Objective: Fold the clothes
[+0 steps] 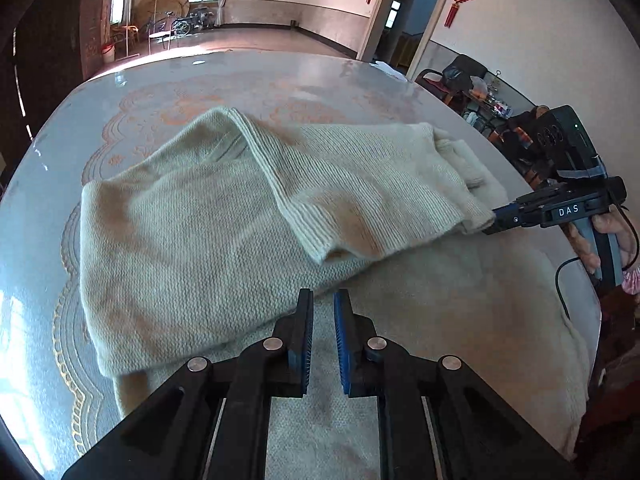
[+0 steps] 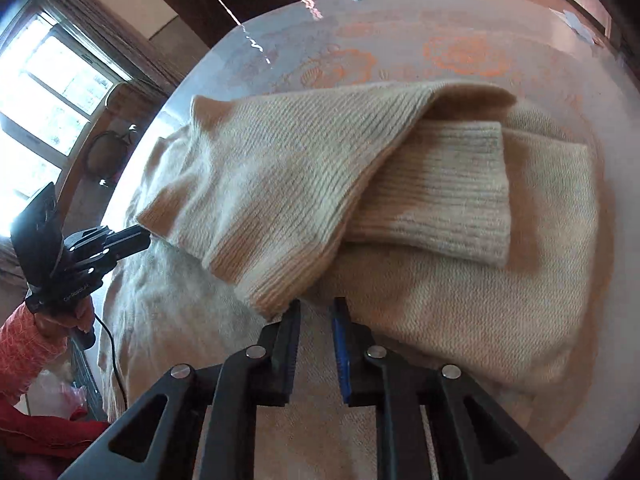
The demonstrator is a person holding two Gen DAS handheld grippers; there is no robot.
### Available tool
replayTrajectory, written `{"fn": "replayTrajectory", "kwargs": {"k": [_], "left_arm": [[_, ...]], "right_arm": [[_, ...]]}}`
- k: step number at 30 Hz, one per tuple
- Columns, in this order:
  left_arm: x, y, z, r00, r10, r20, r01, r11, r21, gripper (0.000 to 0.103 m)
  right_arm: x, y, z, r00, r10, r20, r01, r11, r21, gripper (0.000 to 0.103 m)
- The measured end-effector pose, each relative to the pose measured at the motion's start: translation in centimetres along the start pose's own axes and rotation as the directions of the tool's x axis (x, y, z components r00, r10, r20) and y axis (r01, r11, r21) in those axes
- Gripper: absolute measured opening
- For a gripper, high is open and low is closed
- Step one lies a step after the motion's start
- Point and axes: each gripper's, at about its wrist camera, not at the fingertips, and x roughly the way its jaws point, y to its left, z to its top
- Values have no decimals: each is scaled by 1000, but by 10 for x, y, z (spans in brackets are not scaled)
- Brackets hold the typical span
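A cream knitted sweater [image 1: 208,224] lies partly folded on the round table; it also fills the right wrist view [image 2: 460,300]. A ribbed sleeve [image 2: 436,196] lies across its body. My left gripper [image 1: 323,300] hovers just off the folded hem edge with a narrow gap between its fingers and nothing in it; it shows at the left of the right wrist view [image 2: 146,236], touching the hem. My right gripper [image 2: 318,308] also stands slightly apart and empty beside the ribbed hem [image 2: 256,280]; in the left wrist view [image 1: 490,224] its tips meet the sweater's edge.
The table [image 1: 120,92] has a glossy cover with orange floral patterns. Chairs and clutter [image 1: 472,84] stand beyond its far right edge. A doorway [image 1: 404,20] and a window are in the back. A person's red sleeve [image 2: 24,344] is at the left.
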Motion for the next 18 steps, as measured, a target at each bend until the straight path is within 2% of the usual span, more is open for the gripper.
{"fn": "replayTrajectory", "kwargs": {"k": [2,4,6,8,9,12,13,15,18], "left_arm": [[-18,3,-5,999,18,42,-17,999,-41,26],[-34,7,-4,995,52,81,-44,994,-104,48],[-54,14,-10,990,63,126,-42,986,-164,51],[-76,24,-14,983,84,163,-51,978,-202,55],[-85,27,-16,978,104,180,-64,975,-214,61],[-117,39,-32,960,163,228,-101,960,-263,70],[-129,45,-40,957,172,234,-105,956,-275,70],[-149,52,-57,952,190,239,-117,951,-286,71],[-172,51,-86,946,239,219,-172,943,-285,71]], "right_arm": [[-18,3,-5,999,-5,39,5,1000,9,21],[-41,6,-10,996,33,85,-36,999,35,21],[-67,4,-18,987,102,125,-112,991,78,22],[-98,1,-35,966,188,180,-211,970,119,22],[-115,0,-46,952,220,211,-252,958,139,22],[-164,4,-86,916,268,300,-327,931,166,26],[-177,6,-102,916,250,314,-314,934,171,26],[-197,11,-133,932,190,309,-255,948,188,27],[-203,12,-182,965,93,247,-150,963,222,29]]}}
